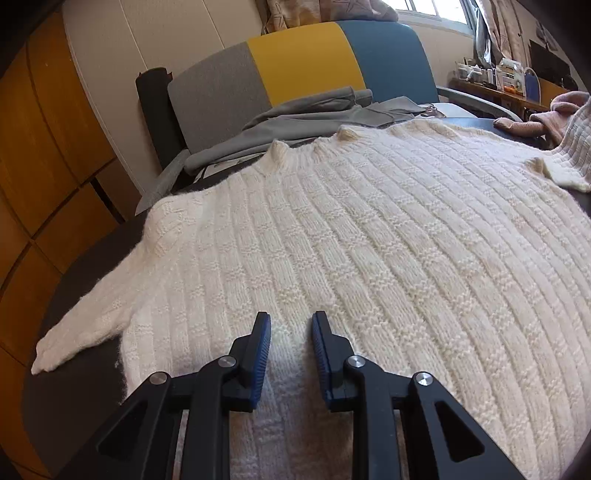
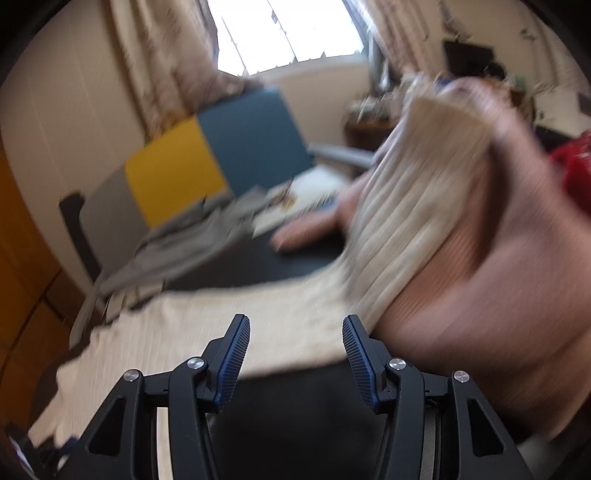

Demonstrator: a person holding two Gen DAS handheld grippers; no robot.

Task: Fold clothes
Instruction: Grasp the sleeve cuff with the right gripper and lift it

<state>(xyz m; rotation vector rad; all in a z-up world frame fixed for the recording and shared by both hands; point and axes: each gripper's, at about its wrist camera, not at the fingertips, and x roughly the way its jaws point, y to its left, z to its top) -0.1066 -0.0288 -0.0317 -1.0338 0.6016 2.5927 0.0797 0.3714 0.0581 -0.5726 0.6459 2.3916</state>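
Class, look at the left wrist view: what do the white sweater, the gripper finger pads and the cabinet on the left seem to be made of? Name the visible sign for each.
White sweater: chunky knit, probably wool or acrylic; ribbed stitches and fuzzy edges show. Finger pads of the left gripper: blue ridged rubber or soft plastic, matte, on black plastic arms. Cabinet: orange-brown wood or wood-look laminate, smooth with panel seams.

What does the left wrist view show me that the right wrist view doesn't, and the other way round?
Only the left wrist view shows the cream ribbed knit sweater sharply, spread flat on the dark table, its sleeve lying out to the side and the left hand-held gripper open just above the knit.

Only the right wrist view shows the right hand-held gripper open and empty, a bright window and something red; it is heavily blurred.

Both show the sweater, a grey garment and the grey, yellow and blue chair back.
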